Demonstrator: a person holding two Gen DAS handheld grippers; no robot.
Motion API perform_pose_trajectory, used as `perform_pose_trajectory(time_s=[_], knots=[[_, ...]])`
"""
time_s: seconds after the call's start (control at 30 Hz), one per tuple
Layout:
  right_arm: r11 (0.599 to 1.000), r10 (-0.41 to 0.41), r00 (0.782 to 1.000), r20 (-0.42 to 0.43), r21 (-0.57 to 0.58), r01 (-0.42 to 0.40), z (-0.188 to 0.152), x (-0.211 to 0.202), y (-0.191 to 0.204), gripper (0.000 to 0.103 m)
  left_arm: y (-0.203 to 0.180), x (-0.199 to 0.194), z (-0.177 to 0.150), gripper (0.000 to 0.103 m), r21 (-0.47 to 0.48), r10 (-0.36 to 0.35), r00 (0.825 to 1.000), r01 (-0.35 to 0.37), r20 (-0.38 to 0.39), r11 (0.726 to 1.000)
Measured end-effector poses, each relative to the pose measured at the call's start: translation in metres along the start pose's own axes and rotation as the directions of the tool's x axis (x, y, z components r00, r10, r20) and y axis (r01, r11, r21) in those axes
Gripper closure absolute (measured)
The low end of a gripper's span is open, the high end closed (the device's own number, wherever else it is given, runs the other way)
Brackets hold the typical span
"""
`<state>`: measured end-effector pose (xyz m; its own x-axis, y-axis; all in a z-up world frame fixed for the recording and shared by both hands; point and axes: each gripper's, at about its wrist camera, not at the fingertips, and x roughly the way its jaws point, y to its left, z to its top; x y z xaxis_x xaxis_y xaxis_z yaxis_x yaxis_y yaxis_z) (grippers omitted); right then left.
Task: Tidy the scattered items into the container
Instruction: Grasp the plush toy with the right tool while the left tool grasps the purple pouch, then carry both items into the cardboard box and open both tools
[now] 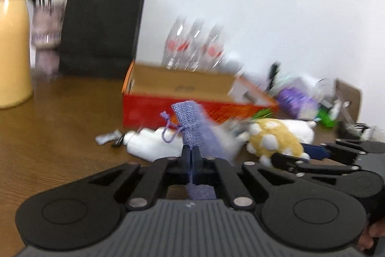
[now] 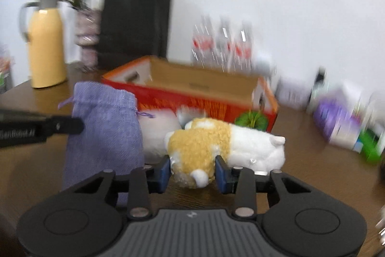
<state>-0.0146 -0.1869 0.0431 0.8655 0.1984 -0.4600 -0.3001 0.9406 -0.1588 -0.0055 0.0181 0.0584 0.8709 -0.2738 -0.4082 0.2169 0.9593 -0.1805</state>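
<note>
Open box [image 2: 204, 86] sits mid-worktop [image 2: 300, 160]. Behind it, bottles [image 2: 223, 45] by the wall; behind-left, paper bag [image 2: 137, 23], then vase [image 2: 87, 40], then flask [image 2: 45, 45] furthest left. Before the box: drawstring pouch [image 2: 105, 134] left, plush toy [image 2: 223, 146] right, a squeeze bottle [image 1: 154, 143] lying between. Clutter [image 2: 341, 117] right of box.

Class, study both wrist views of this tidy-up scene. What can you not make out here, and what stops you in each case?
- Box floor: the red box hides its inside behind its front wall in both views.
- Bottle labels: water bottles are motion-blurred.
- Right-side clutter: smeared, unidentifiable.
- White bottle: partly behind the purple pouch held by the left gripper.
- Plush toy underside: hidden in the right gripper.
</note>
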Motion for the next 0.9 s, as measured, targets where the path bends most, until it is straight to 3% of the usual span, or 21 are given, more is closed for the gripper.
perform_pose_trajectory(time_s=[0.07,0.13,0.2,0.3,0.4,0.47,0.53,0.6,0.73,0.83,0.9], knots=[[0.997,-0.007,0.999,0.034,-0.071,0.010,-0.011,-0.027,0.009,0.067,-0.012,-0.028,-0.010,0.101,-0.021,-0.023,1.000,0.023,0.008,1.000],[0.996,-0.003,1.000,0.008,-0.090,0.004,-0.021,-0.042,0.014,0.067,-0.015,-0.041,-0.017,0.101,-0.085,-0.066,0.998,0.065,-0.009,0.994],[0.997,0.008,1.000,-0.003,-0.073,-0.008,-0.025,-0.050,0.014,0.067,-0.017,-0.048,-0.016,0.101,-0.086,-0.050,0.999,0.050,0.007,0.995],[0.999,-0.004,0.998,0.058,-0.053,0.007,-0.013,-0.057,0.009,0.067,-0.020,-0.059,0.011,0.102,-0.024,-0.054,0.995,0.057,0.089,0.998],[0.998,-0.006,0.988,0.157,-0.054,0.015,0.021,-0.054,-0.006,0.067,-0.014,-0.051,0.061,0.102,0.053,-0.185,0.971,0.179,0.149,0.982],[0.998,-0.029,0.980,0.199,-0.050,0.040,0.047,-0.038,-0.018,0.067,-0.005,-0.025,0.100,0.102,0.071,-0.224,0.966,0.216,0.132,0.974],[0.998,-0.031,0.979,0.202,-0.039,0.040,0.074,-0.012,-0.033,0.067,0.003,0.009,0.136,0.102,0.109,-0.194,0.974,0.182,0.117,0.977],[1.000,0.001,0.985,0.172,-0.018,0.002,0.102,0.023,-0.050,0.067,0.014,0.057,0.167,0.102,0.108,-0.184,0.981,0.178,0.053,0.978],[0.998,0.069,0.996,0.058,0.002,-0.069,0.149,0.117,-0.072,0.066,0.033,0.168,0.191,0.102,0.061,-0.054,0.994,0.060,-0.098,0.996],[0.989,0.138,0.988,-0.064,0.058,-0.134,0.171,0.193,-0.085,0.067,0.046,0.248,0.185,0.101,0.055,0.027,0.965,-0.013,-0.260,0.998],[0.986,0.161,0.976,-0.148,0.074,-0.152,0.174,0.235,-0.091,0.067,0.046,0.281,0.180,0.101,0.115,0.131,0.945,-0.101,-0.300,0.988]])
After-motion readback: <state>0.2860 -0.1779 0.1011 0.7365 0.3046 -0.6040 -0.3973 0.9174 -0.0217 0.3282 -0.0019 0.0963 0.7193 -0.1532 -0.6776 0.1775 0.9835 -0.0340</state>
